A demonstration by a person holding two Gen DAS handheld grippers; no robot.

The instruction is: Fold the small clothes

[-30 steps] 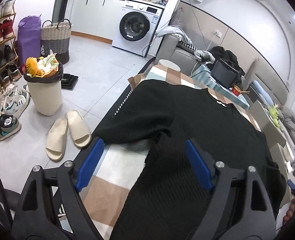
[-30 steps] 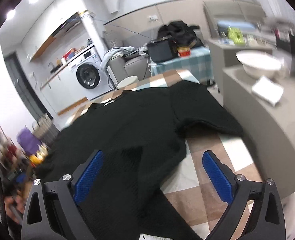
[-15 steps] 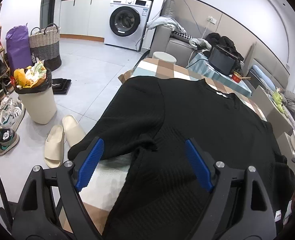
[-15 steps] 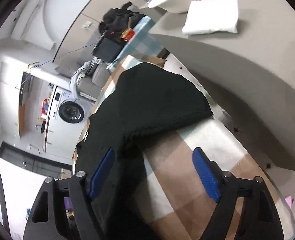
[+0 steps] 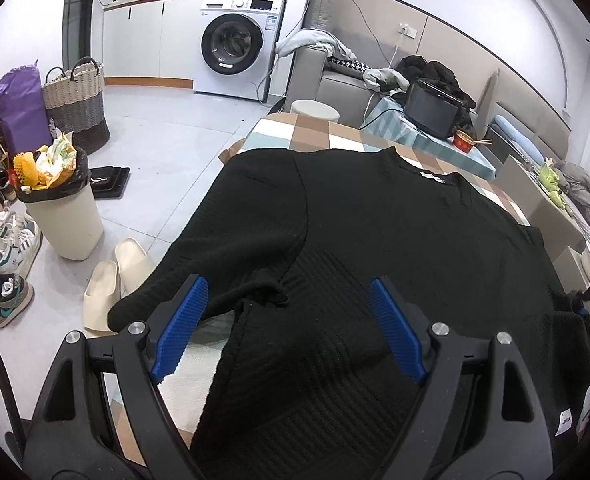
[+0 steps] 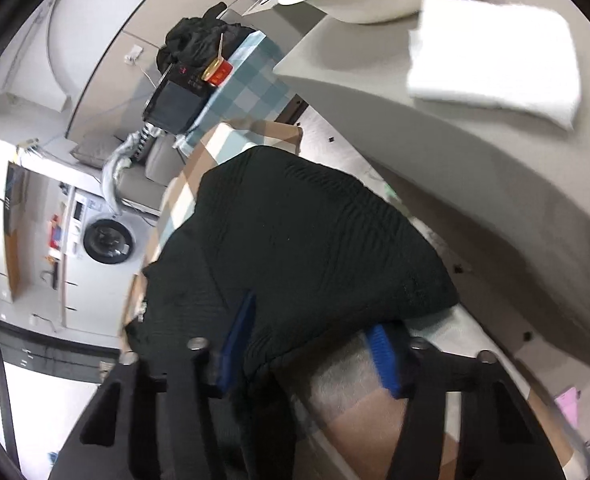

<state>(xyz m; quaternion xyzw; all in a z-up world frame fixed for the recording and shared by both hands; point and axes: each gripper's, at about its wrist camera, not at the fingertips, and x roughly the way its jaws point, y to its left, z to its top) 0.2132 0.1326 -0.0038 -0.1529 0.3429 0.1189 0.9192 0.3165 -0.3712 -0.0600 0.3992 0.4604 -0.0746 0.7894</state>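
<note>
Two hand-held grippers over one black knit sweater, spread flat on checked table, collar at far end, probably for folding sleeves inward. Left hand-held gripper wide apart above near left sleeve, empty. Right hand-held gripper narrowing around right sleeve edge, not yet clamped. White neck label too small to read.
</note>
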